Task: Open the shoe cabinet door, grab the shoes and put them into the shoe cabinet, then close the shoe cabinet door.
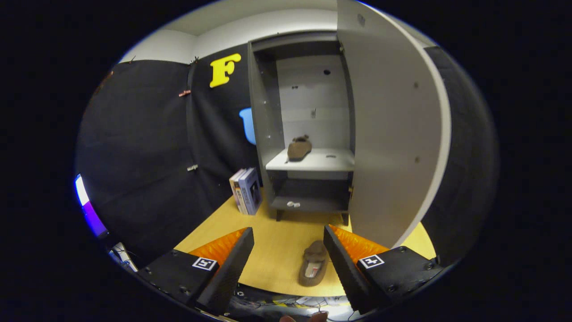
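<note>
Fingers of the gripper (pixel 288 241) spread wide apart, gripping nothing, ridged inner faces turned toward each other. Between them, nearer the right finger, a brown slipper (pixel 313 264) flat on the wooden floor (pixel 277 250), soft and fuzzy, long axis running toward the cabinet. Beyond, the shoe cabinet (pixel 308 134), door (pixel 389 134) swung open on the right. On the pale middle shelf (pixel 330 160), a second brown slipper (pixel 299 148). Just left of the cabinet, upright boxes (pixel 246 191).
</note>
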`<action>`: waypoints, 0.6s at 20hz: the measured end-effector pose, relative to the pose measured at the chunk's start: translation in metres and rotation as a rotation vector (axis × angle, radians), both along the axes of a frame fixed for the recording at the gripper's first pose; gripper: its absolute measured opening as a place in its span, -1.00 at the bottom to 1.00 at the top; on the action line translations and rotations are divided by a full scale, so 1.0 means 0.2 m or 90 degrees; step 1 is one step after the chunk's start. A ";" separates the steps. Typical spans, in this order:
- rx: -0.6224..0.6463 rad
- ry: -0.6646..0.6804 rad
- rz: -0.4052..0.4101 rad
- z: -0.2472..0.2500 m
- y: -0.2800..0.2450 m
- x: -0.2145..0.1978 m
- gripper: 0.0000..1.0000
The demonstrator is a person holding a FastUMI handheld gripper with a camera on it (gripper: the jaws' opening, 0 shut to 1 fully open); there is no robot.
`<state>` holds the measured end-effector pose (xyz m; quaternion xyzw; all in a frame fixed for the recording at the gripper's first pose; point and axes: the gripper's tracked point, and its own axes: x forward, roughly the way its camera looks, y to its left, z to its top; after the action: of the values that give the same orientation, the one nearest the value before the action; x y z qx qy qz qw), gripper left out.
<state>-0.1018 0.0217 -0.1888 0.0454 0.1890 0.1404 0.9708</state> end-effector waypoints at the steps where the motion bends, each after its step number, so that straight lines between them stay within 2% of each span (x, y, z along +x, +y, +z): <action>1: 0.002 0.025 0.003 -0.08 0.02 0.02 0.98; 8: 0.017 0.127 -0.004 -0.62 0.09 0.13 0.98; 12: 0.011 0.166 -0.031 -0.86 0.07 0.20 0.98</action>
<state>-0.0623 0.0357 -0.3606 0.0761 0.3111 0.1117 0.9407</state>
